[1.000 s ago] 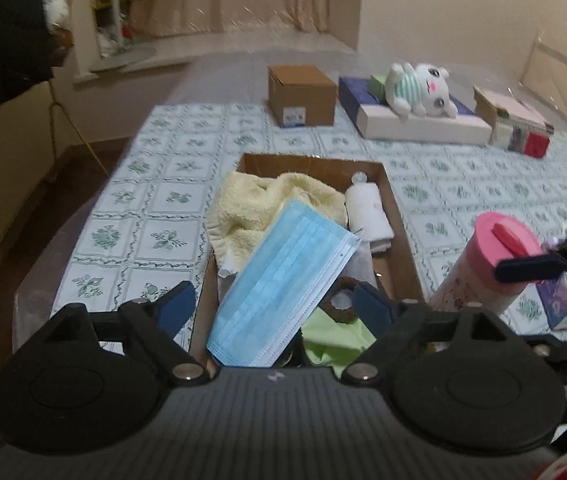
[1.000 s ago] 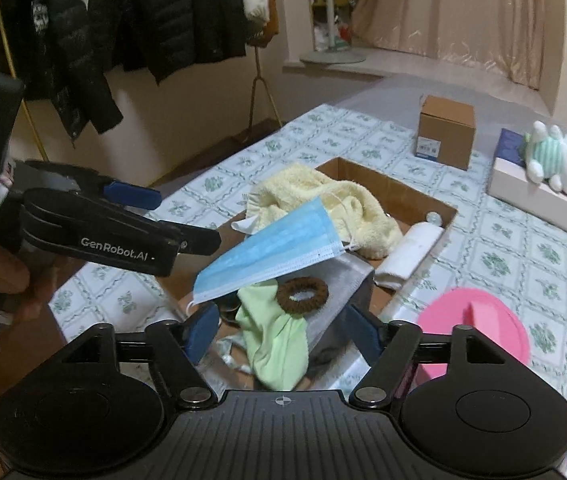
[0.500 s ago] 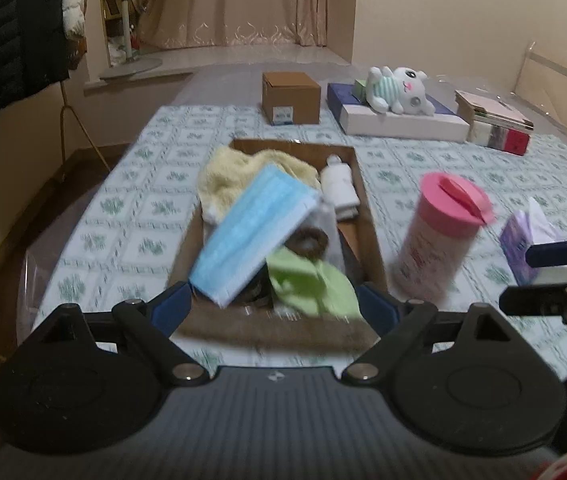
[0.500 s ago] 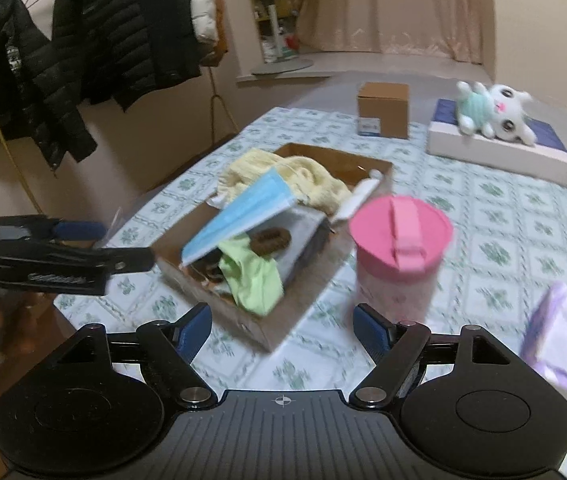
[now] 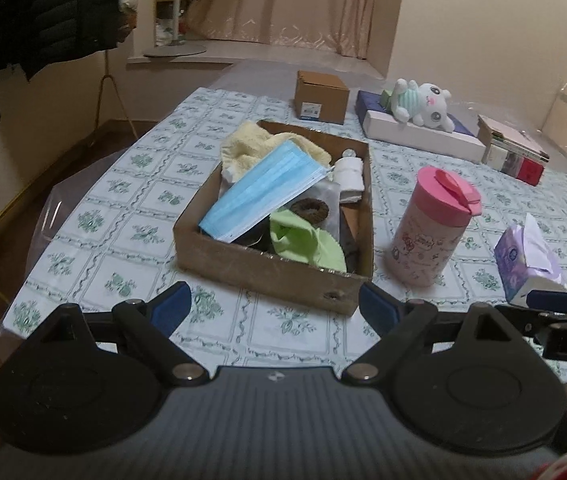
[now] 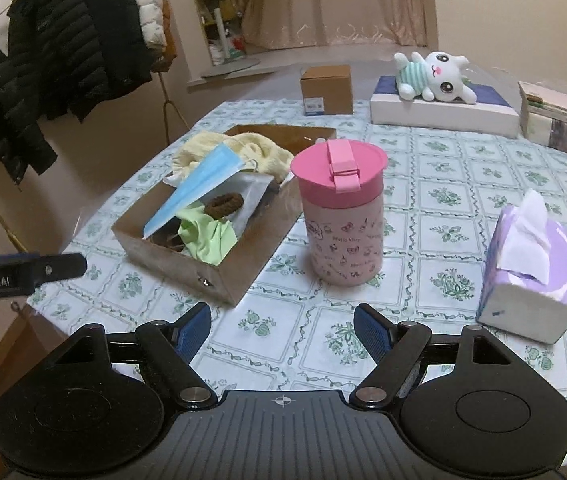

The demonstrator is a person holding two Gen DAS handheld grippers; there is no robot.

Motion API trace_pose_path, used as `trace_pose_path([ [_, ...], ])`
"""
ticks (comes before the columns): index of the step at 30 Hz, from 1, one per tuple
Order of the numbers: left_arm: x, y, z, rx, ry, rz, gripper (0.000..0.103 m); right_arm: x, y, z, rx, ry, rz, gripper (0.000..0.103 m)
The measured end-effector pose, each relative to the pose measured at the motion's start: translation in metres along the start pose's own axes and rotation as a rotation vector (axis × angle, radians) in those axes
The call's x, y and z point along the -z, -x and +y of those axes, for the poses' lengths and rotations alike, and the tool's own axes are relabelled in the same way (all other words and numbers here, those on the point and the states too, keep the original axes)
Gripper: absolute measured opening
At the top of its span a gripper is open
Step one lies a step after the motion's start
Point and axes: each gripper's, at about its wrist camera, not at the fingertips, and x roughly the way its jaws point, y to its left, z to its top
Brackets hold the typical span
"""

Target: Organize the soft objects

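My left gripper (image 5: 274, 307) and right gripper (image 6: 282, 327) both hang spread wide and empty over the patterned tabletop (image 5: 131, 208). Ahead sits one cardboard box (image 5: 259, 270) holding a pleated blue mask (image 5: 261, 192), one crumpled green cloth (image 5: 307, 245), a fuzzy brown ring (image 5: 310, 210) and a yellow towel (image 5: 251, 146). Beside it stands one pink cylindrical cup (image 6: 343, 216).

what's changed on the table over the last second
Both grippers, left and right, pulled back from over the cardboard box, so the pink cup and tissue pack came into view. Nothing was grabbed or released. The blue mask, green cloth and yellow towel lie in the box as before.
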Motion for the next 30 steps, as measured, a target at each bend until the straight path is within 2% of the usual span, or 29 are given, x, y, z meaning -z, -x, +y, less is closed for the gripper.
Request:
trace_pose_path([
  [12,0.009,0.009,-0.002,-0.009,0.001,0.020,0.089,0.001,-0.001,0.018,0.035,0.021,-0.033,0.078],
  [30,0.012,0.010,-0.007,-0.027,-0.013,0.026,0.090,-0.003,0.003,0.023,0.024,0.028,-0.048,0.078],
])
